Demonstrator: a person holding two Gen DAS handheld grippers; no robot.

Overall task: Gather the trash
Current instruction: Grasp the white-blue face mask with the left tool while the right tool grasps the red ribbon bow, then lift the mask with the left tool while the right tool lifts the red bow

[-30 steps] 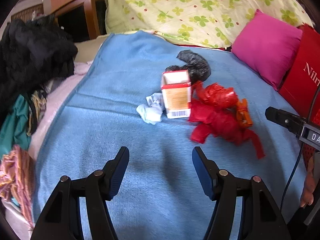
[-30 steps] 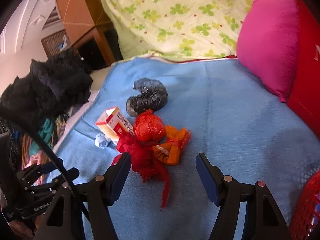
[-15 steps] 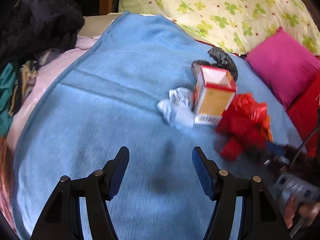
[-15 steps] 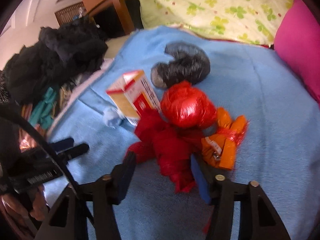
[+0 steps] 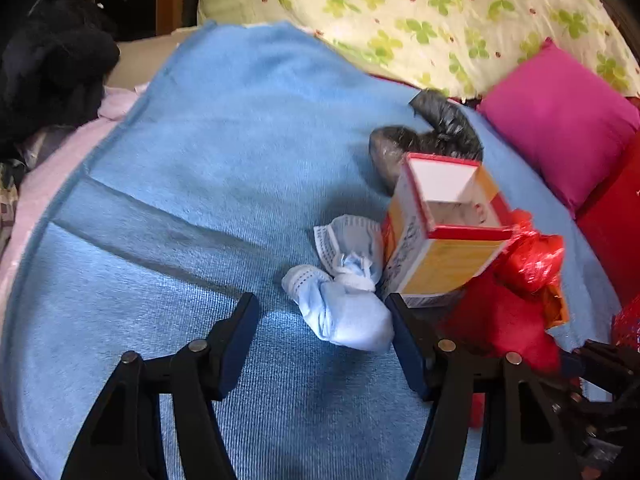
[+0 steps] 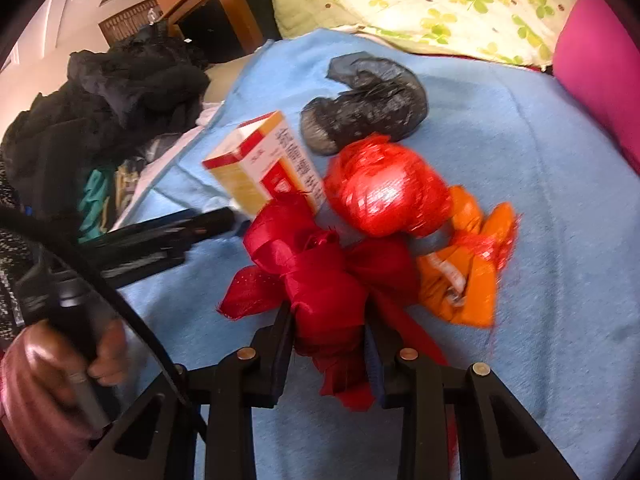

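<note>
A crumpled pale-blue face mask (image 5: 344,308) lies on the blue blanket (image 5: 200,200) between the fingers of my left gripper (image 5: 322,320). Its jaws are closing; the mask rests against the right finger and the left pad stands apart. Behind the mask a red, yellow and white carton (image 5: 440,240) leans, with a black plastic bag (image 5: 432,136) beyond it. My right gripper (image 6: 330,320) is closing, and its pads pinch a bunch of dark red ribbon (image 6: 320,276). A shiny red wad (image 6: 384,188) and an orange wrapper (image 6: 464,276) touch the ribbon.
A magenta cushion (image 5: 560,120) and a red bag (image 5: 612,216) border the blanket on the right, with a clover-print quilt (image 5: 440,12) behind. Dark clothes (image 6: 120,92) are heaped at the left. A hand (image 6: 100,356) holds the left gripper's handle.
The left gripper came forward and down until the mask lay between its fingers. The right gripper dropped onto the red ribbon and its jaws closed on it.
</note>
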